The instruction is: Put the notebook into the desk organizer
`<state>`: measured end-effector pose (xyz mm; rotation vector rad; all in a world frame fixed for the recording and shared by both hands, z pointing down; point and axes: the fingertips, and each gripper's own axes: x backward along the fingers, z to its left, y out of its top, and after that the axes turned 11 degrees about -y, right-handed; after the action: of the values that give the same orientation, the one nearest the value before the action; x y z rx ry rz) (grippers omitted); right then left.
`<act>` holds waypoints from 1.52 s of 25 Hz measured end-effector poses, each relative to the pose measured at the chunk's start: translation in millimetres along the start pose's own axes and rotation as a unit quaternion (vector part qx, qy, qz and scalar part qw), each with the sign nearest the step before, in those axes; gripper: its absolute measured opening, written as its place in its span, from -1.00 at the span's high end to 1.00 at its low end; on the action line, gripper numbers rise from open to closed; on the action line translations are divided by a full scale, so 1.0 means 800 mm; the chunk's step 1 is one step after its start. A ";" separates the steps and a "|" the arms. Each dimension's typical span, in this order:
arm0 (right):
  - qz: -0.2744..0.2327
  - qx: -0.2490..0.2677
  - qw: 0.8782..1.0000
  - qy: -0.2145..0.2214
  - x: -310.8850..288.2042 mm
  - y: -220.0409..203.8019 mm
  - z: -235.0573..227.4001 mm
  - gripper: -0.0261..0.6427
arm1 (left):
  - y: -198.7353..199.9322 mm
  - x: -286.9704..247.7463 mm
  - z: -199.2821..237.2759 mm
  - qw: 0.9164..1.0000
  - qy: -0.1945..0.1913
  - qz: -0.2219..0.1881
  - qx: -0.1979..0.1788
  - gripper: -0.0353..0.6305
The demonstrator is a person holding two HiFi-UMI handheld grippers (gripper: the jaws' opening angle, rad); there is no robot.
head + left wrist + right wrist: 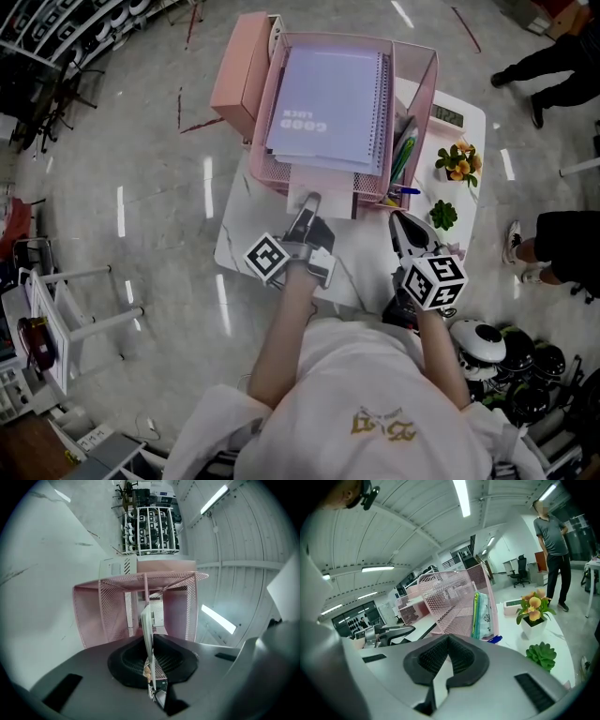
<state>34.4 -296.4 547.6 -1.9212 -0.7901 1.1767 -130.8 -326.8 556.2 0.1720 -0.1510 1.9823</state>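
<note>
Polished grey floor surrounds a small white marble-look table [242,255], and on it stands a pink wire-mesh desk organizer [270,98] with stacked trays and a side pocket of pens [403,155].

A lavender spiral-bound notebook [328,98] lies flat in the top tray, coil along its right edge. Below it, a thin white notebook [315,184], or at least what reads as one, since only a plain pale slab shows, sits mostly inside the lower tier. Its near end sticks out toward the person.

The left gripper [309,204] is on that end. Its own view shows the white notebook [147,625] edge-on between the ribbed black pads, which appear to pinch it lightly. The notebook's long axis runs straight ahead from the tongs into the mesh tray [112,611], so what is left looks like a push along that line or a release.

The right gripper [401,225] hangs just beside the organizer's right front corner, farther from the notebook, with its jaws pressed together on nothing. A potted orange flower [457,161] and a small succulent [443,216] stand to its right.
</note>
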 end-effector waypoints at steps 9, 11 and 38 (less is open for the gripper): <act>-0.010 0.005 1.000 0.009 0.010 0.006 0.009 0.89 | -0.002 0.015 0.010 1.000 0.025 0.004 -0.008 0.37; -0.014 0.006 1.000 0.011 0.014 0.008 0.011 0.89 | 0.000 0.019 0.008 1.000 0.025 -0.005 -0.016 0.21; -0.081 0.036 0.994 0.060 0.117 0.022 0.079 0.89 | -0.051 0.114 -0.104 0.903 0.076 0.094 -0.413 0.84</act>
<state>15.9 -214.0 470.7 -1.8151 -0.8113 0.9696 -134.5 -213.4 493.1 -0.5648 -0.9110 1.9416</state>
